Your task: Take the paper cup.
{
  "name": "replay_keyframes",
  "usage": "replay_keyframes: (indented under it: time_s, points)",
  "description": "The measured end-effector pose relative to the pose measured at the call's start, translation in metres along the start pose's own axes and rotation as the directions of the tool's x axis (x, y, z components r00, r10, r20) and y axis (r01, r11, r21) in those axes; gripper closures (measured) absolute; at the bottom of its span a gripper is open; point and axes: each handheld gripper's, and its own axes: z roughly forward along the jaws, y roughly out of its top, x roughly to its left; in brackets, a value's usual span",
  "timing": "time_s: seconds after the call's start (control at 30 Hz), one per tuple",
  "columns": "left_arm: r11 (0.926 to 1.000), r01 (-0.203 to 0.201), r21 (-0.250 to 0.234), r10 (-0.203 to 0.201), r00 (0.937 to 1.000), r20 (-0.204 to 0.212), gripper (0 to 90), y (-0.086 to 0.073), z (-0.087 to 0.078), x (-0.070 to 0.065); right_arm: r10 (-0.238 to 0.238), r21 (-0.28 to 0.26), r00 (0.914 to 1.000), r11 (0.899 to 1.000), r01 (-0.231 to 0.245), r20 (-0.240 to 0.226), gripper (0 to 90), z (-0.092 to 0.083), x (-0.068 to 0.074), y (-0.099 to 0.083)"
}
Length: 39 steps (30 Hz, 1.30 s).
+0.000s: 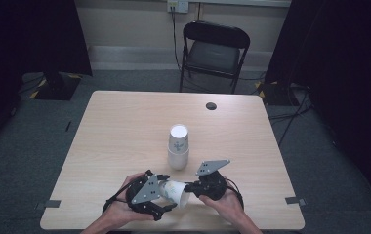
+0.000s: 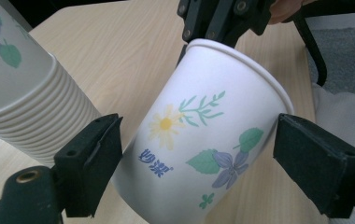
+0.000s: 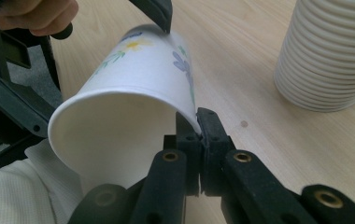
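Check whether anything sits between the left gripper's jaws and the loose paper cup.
Nothing visible does. The paper cup lies tilted between the left gripper's open jaws, a gap at each side. The right gripper pinches its rim. The cup stack stands apart on the table.

Blue Chinese characters, "妙洁", sit printed on the side of the paper cup (image 2: 199, 140), just below its yellow daisy and left of the blue flower. Nothing else is legible.

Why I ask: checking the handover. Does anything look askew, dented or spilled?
The flowered white paper cup lies tilted sideways, pinched at its rim by the right gripper; the left gripper's jaws stand apart beside it. No spill or dent shows.
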Motion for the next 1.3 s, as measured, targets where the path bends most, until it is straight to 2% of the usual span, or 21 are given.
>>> replay_keyframes:
  time_s: [0.17, 0.4, 0.5, 0.7, 0.77, 0.9, 0.97, 1.03, 1.13, 1.23, 1.3]
  points:
    - [0.9996, -0.026, 0.016, 0.026, 0.9992, -0.032, 14.3, -0.004, 0.000, -0.001, 0.024, -0.023, 0.9995, 0.999, -0.025, -0.018, 89.3, -0.005, -0.003, 0.001]
    - [0.9960, -0.067, 0.059, 0.070, 0.9966, -0.044, 14.3, -0.006, 0.007, -0.005, 0.058, -0.031, 0.9974, 0.998, -0.060, -0.041, 89.2, -0.006, -0.004, 0.002]
    - [0.9944, -0.086, 0.062, 0.090, 0.9943, -0.058, 14.0, -0.006, 0.008, -0.006, 0.067, -0.030, 0.9965, 0.997, -0.069, -0.051, 89.2, -0.006, -0.004, 0.004]
    - [0.9929, -0.080, 0.088, 0.086, 0.9939, -0.069, 18.7, -0.008, 0.011, -0.006, 0.112, -0.038, 0.9917, 0.993, -0.115, -0.063, 89.1, -0.005, -0.005, 0.004]
    - [0.9943, -0.059, 0.089, 0.065, 0.9955, -0.068, 21.4, -0.009, 0.013, -0.006, 0.134, -0.045, 0.9887, 0.990, -0.137, -0.068, 88.9, -0.005, -0.006, 0.004]
    - [0.9959, -0.002, 0.090, 0.008, 0.9978, -0.066, 22.5, -0.009, 0.016, -0.006, 0.139, -0.059, 0.9884, 0.988, -0.142, -0.062, 88.7, -0.005, -0.006, 0.005]
    - [0.9971, 0.023, 0.073, -0.019, 0.9981, -0.059, 22.9, -0.009, 0.015, -0.004, 0.145, -0.075, 0.9875, 0.986, -0.150, -0.062, 88.4, -0.005, -0.007, 0.004]
    - [0.9961, 0.071, 0.053, -0.068, 0.9966, -0.045, 23.3, -0.009, 0.015, -0.001, 0.151, -0.097, 0.9868, 0.983, -0.156, -0.057, 87.6, -0.006, -0.007, 0.005]
    - [0.9880, 0.150, 0.038, -0.149, 0.9887, -0.009, 24.4, -0.010, 0.017, 0.002, 0.147, -0.125, 0.9881, 0.981, -0.152, -0.044, 85.9, -0.006, -0.005, 0.006]
    - [0.9827, 0.184, 0.023, -0.184, 0.9829, 0.002, 25.2, -0.010, 0.016, 0.005, 0.134, -0.135, 0.9910, 0.982, -0.133, -0.004, 84.2, -0.006, -0.003, 0.006]
    - [0.9754, 0.220, 0.006, -0.221, 0.9752, 0.016, 25.6, -0.010, 0.015, 0.006, 0.140, -0.152, 0.9902, 0.979, -0.138, -0.002, 83.1, -0.007, -0.003, 0.006]
